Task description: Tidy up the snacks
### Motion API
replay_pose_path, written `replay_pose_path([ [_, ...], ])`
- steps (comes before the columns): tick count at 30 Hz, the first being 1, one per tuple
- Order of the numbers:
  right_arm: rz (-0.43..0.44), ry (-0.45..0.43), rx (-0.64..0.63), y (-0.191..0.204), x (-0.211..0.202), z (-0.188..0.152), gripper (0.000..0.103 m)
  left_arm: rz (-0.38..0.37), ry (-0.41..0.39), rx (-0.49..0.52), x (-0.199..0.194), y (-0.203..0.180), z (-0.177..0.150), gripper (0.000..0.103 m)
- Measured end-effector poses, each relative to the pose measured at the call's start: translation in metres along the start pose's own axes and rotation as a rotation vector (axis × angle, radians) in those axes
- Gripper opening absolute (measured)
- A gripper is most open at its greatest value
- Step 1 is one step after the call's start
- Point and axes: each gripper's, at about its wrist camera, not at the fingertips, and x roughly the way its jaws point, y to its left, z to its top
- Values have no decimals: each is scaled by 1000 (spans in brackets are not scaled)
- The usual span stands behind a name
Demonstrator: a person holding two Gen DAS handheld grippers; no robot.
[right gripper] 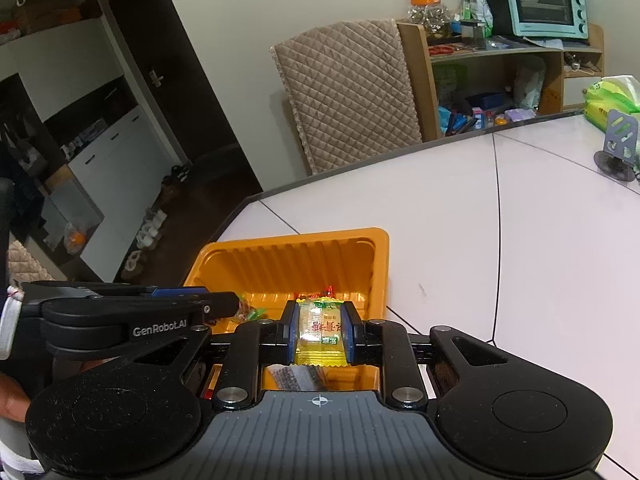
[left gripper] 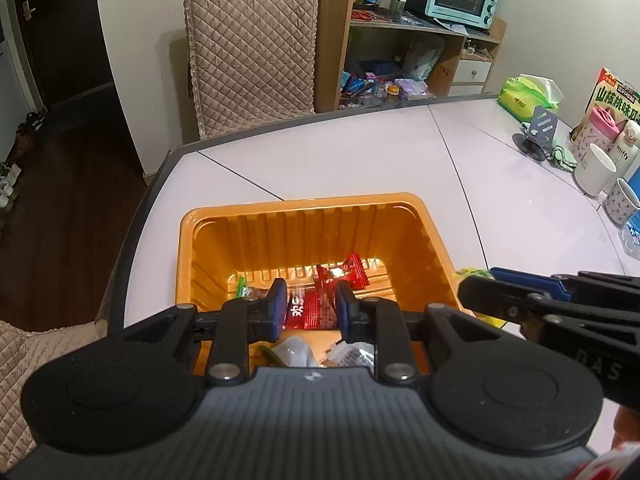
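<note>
An orange plastic tray [left gripper: 404,208] sits on the white table near its left corner and holds several wrapped snacks. My left gripper [left gripper: 310,300] hangs over the tray, shut on a red snack packet [left gripper: 310,306]. Another red packet [left gripper: 344,274] lies on the tray floor behind it, and clear wrappers [left gripper: 296,350] lie below. My right gripper [right gripper: 319,328] is shut on a yellow snack packet [right gripper: 320,330] above the tray [right gripper: 380,244] and its near right side. In the left wrist view the right gripper [left gripper: 476,286] comes in from the right at the tray's rim.
A quilted chair back [left gripper: 252,44] stands beyond the table's far edge. Cups, a bottle and a snack box [left gripper: 616,100] crowd the table's right side, with a green tissue pack [left gripper: 524,98] and a small stand [left gripper: 540,130]. A wooden shelf [left gripper: 420,32] carries a teal oven.
</note>
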Motion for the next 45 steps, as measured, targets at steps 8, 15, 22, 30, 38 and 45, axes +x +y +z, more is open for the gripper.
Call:
replay_pose_path([
  [8, -2, -15, 9, 1, -7, 1, 22, -4, -3, -4, -2, 3, 2, 23],
  [15, 6, -4, 8, 6, -5, -1, 22, 5, 19, -32, -15, 20, -7, 23],
  [22, 11, 25, 5, 13, 8, -3, 22, 16, 27, -47, -26, 36, -15, 30],
  [30, -9, 27, -6, 22, 23, 0, 22, 14, 20, -42, -31, 43, -13, 33],
  [38, -26, -16, 4, 29, 31, 9, 23, -12, 16, -18, -29, 48, -10, 36],
  [45, -64, -74, 24, 35, 23, 16, 58, -9, 13, -25, -33, 57, -12, 41],
])
